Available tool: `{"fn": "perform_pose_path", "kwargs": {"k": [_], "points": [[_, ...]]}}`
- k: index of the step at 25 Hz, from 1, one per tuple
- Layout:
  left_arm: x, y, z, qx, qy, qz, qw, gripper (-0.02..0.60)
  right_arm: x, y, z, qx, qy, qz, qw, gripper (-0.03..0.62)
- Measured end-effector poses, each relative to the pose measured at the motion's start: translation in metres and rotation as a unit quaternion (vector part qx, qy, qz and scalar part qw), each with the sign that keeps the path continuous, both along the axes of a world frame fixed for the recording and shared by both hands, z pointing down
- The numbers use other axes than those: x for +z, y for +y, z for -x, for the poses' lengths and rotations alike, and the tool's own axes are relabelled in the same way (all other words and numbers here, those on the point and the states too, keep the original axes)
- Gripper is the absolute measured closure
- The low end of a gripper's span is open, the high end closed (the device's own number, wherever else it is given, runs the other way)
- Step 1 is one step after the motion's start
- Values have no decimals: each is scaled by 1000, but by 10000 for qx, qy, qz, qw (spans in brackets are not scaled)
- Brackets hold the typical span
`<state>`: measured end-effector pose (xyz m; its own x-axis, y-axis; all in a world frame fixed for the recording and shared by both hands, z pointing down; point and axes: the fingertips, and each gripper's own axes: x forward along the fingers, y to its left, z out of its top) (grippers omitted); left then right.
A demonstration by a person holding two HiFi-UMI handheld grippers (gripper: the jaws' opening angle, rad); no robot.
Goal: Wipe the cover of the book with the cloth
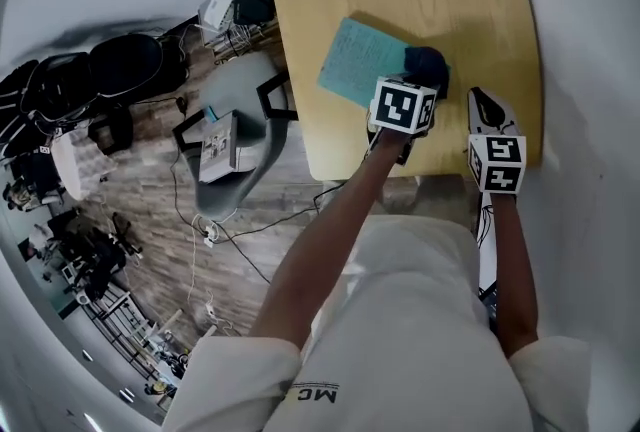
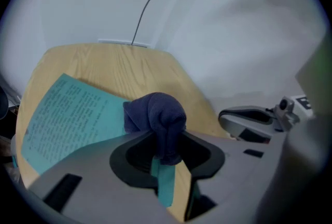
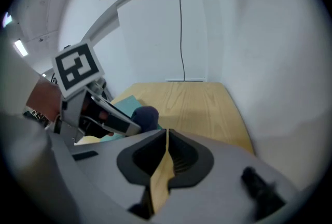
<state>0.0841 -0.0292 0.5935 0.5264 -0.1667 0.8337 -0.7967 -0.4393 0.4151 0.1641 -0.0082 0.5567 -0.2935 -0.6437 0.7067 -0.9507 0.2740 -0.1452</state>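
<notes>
A pale wooden bench point(image 1: 470, 0) seen from above holds a teal book point(image 1: 355, 60) lying flat, its cover printed with lines of text. The left tongs point(image 2: 167, 141) are clamped on a bunched dark blue cloth point(image 2: 158, 114). The cloth bulges past the jaws as a rounded wad and rests at the book's right edge, on the cover. The right tongs point(image 3: 165, 137) are just beside the left ones, over bare bench to the right of the book. Their jaws are pressed together with nothing between them. Each tool carries a cube point(image 1: 403, 107) with black-and-white square markers. The person wears a white shirt point(image 1: 400, 320). Left of the bench, a wood-patterned floor point(image 1: 150, 210) holds a grey chair point(image 1: 235, 135) and cables point(image 1: 215, 230).
</notes>
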Motion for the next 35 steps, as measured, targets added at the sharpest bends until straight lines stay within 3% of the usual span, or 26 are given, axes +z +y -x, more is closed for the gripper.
{"fn": "perform_pose_path", "kwargs": {"k": [11, 25, 35], "points": [[7, 25, 13, 226, -229, 168, 9993, 443, -8, -2, -13, 95, 77, -70, 9999, 560], [8, 87, 63, -145, -242, 320, 9991, 443, -11, -10, 23, -415, 86, -112, 9990, 560], [-9, 96, 88, -550, -182, 334, 9978, 443, -36, -18, 39, -806, 113, -229, 9964, 560]]}}
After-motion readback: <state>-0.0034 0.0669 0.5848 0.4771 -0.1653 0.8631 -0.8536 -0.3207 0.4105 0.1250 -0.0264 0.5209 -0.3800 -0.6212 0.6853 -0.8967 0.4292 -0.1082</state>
